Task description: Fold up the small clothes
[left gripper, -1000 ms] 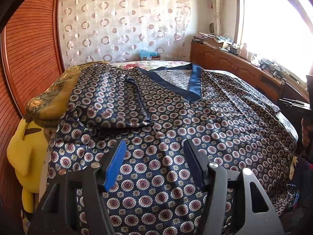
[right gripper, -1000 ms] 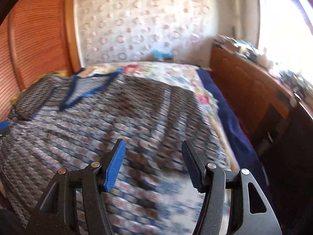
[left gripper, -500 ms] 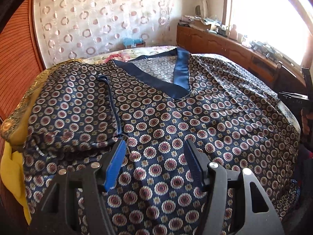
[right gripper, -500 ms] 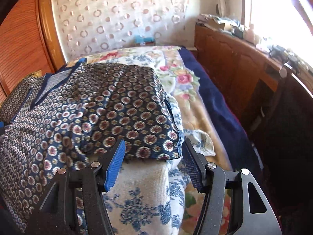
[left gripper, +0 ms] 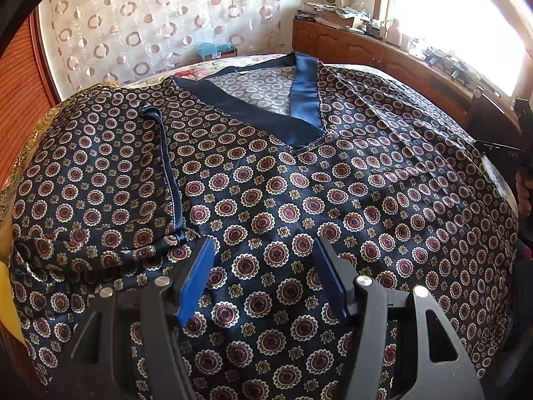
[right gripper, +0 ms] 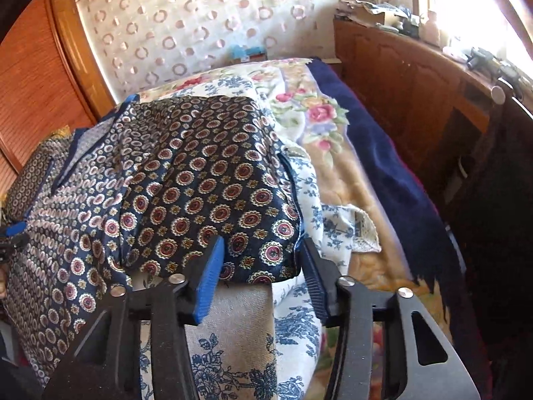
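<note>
I find the patterned V-neck top (left gripper: 299, 200) spread face-up across the bed (right gripper: 336, 153), neckline at the far end and hem toward me. Its navy neck band (left gripper: 304, 100) lies flat, which I judge is why the garment was laid this way: a flat front gives straight fold lines.

The left sleeve (left gripper: 96, 180) is already turned in over the body, its blue-trimmed cuff edge (left gripper: 170, 173) running near to far. My left gripper (left gripper: 263, 276) hangs just above the cloth near that sleeve's lower corner, jaws spread, nothing between them.

The right sleeve (right gripper: 213, 186) lies out flat toward the right edge of the top, over the blue floral sheet (right gripper: 299, 326). My right gripper (right gripper: 260, 266) is at the sleeve's near edge with its fingers parted on either side of the hem corner. The blue pad (right gripper: 208, 283) looks close to the cloth, but I cannot tell whether it touches; no grip is made. I judge this placement prepares a pinch to bring that sleeve inward to match the left one.

Containers: no basket, bin or drawer for folded clothes is visible. A small blue box (left gripper: 213, 50) sits at the far end by the circle-patterned curtain (left gripper: 150, 26); its contents are not discernible. The wooden cabinet (right gripper: 416, 76) along the right carries clutter too small to identify.
</note>
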`<move>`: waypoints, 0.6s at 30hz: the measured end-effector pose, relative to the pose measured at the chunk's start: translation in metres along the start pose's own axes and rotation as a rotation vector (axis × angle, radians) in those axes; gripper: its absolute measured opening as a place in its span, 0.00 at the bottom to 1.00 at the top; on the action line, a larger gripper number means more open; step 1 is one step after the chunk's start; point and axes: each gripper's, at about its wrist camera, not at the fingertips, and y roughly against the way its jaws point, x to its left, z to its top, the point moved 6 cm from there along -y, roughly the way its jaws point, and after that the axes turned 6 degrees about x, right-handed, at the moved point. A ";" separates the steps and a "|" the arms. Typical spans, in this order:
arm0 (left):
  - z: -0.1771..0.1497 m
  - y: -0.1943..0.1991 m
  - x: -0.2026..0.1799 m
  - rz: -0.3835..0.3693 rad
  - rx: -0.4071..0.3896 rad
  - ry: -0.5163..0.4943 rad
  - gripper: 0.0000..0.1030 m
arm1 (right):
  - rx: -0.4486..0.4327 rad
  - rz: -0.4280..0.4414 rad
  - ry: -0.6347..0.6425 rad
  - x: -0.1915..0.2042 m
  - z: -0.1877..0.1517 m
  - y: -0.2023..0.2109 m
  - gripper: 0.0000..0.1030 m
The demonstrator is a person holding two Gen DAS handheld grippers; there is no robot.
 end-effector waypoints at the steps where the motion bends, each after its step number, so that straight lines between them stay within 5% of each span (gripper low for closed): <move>1: 0.000 -0.001 -0.001 -0.001 0.001 -0.004 0.62 | -0.001 0.008 -0.001 0.001 0.000 0.000 0.37; 9: 0.004 -0.003 -0.003 -0.008 0.007 -0.017 0.69 | -0.021 -0.057 0.071 0.015 0.003 0.003 0.08; 12: 0.005 -0.008 -0.004 -0.001 0.021 -0.021 0.85 | -0.057 -0.086 0.091 0.020 0.007 0.008 0.04; 18: 0.006 -0.011 -0.005 -0.004 0.030 -0.018 0.90 | -0.206 -0.048 0.154 0.054 0.036 0.044 0.04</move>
